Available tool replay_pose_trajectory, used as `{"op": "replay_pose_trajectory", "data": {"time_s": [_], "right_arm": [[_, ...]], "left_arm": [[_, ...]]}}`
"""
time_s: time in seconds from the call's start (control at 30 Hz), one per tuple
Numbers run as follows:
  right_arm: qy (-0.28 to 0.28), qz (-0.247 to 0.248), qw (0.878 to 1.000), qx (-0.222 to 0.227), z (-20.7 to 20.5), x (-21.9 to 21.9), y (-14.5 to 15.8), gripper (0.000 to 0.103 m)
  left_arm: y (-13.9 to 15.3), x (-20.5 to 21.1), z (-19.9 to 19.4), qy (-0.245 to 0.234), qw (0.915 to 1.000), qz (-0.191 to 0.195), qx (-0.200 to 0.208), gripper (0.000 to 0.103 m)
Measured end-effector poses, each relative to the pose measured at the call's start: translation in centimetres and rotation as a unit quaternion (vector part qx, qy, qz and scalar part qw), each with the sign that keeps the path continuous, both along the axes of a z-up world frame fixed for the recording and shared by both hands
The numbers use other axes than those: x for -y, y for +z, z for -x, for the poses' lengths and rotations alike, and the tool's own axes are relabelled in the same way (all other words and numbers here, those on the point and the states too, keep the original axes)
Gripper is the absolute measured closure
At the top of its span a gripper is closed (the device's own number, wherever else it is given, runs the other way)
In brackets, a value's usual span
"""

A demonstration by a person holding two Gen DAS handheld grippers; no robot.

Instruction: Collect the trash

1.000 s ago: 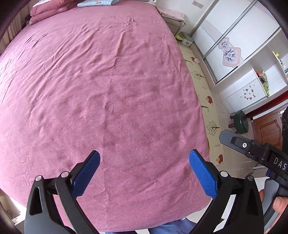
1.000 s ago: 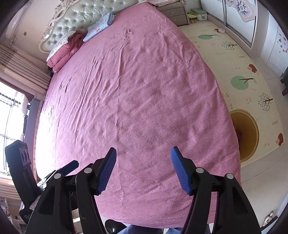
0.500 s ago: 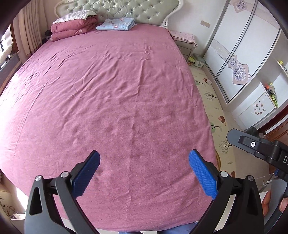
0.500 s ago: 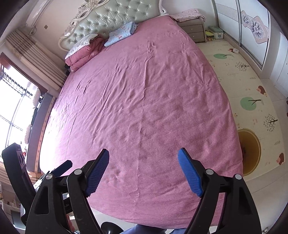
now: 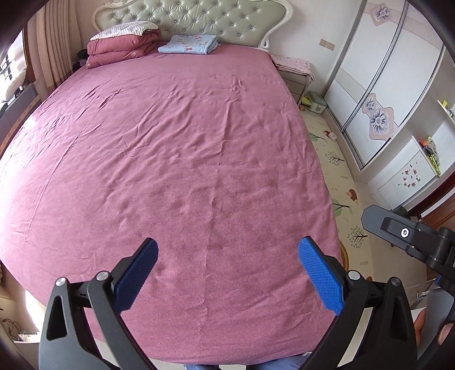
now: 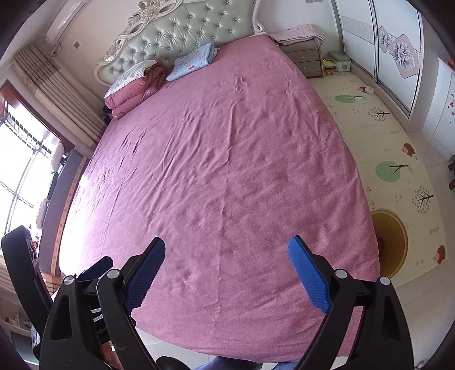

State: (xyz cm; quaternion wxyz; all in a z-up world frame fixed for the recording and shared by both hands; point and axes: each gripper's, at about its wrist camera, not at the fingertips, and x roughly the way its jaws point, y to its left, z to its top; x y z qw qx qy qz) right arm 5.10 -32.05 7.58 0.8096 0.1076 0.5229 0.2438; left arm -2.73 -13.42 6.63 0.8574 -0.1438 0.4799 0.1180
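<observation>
The left gripper [image 5: 227, 273] hangs over the foot of a wide bed covered in a wrinkled mauve-pink sheet [image 5: 176, 159], its blue-padded fingers [image 5: 320, 277] spread wide with nothing between them. The right gripper [image 6: 226, 274] is held the same way above the same end of the bed, its blue-padded fingers [image 6: 308, 277] also wide apart and holding nothing. No trash can be made out in either view, so its place and the way it points cannot be told; only bare sheet lies between each pair of fingers.

At 12 o'clock in the left view stands a pale green tufted headboard [image 5: 196, 20]. Against it, at about 11 o'clock, lies a folded dark pink quilt [image 5: 122, 47], and just beside that a folded light blue blanket [image 5: 189, 44]. A grey bedside cabinet [image 5: 295, 82] sits at 1 o'clock, and white sliding wardrobe doors with flower panels [image 5: 375, 85] fill 2 o'clock. A cream play mat printed with trees [image 6: 392, 170] covers the floor at 3 o'clock in the right view; beige curtains [image 6: 57, 96] hang at 10 o'clock.
</observation>
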Motion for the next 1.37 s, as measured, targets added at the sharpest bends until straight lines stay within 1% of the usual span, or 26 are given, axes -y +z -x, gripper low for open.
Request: {"op": "replay_pose_trajectory", "data": {"time_s": [0.23, 0.63, 0.83, 1.03, 1.23, 1.37], "right_arm": [[0.008, 0.003, 1.0, 0.007, 0.0, -0.4, 0.2, 0.017], [0.006, 0.007, 1.0, -0.003, -0.4, -0.1, -0.2, 0.017], [0.006, 0.009, 1.0, -0.006, -0.5, 0.1, -0.3, 0.017], [0.006, 0.01, 1.0, -0.011, -0.8, 0.0, -0.6, 0.017], [0.006, 0.01, 1.0, -0.012, -0.9, 0.0, -0.8, 0.017], [0.007, 0.01, 1.0, -0.017, -1.1, 0.0, -1.0, 0.017]], "left_arm": [[-0.2, -0.2, 0.1, 0.009, 0.9999, -0.005, -0.01, 0.004], [-0.7, -0.2, -0.4, 0.014, 0.9996, -0.006, -0.024, 0.004], [-0.7, -0.1, -0.7, 0.013, 0.9996, -0.009, -0.023, 0.004], [-0.6, 0.2, -0.7, 0.008, 0.9997, -0.019, -0.012, 0.004], [-0.9, -0.1, -1.2, 0.008, 0.9997, -0.004, -0.022, 0.004], [-1.3, -0.3, -1.4, 0.009, 0.9995, -0.004, -0.029, 0.004]]}}
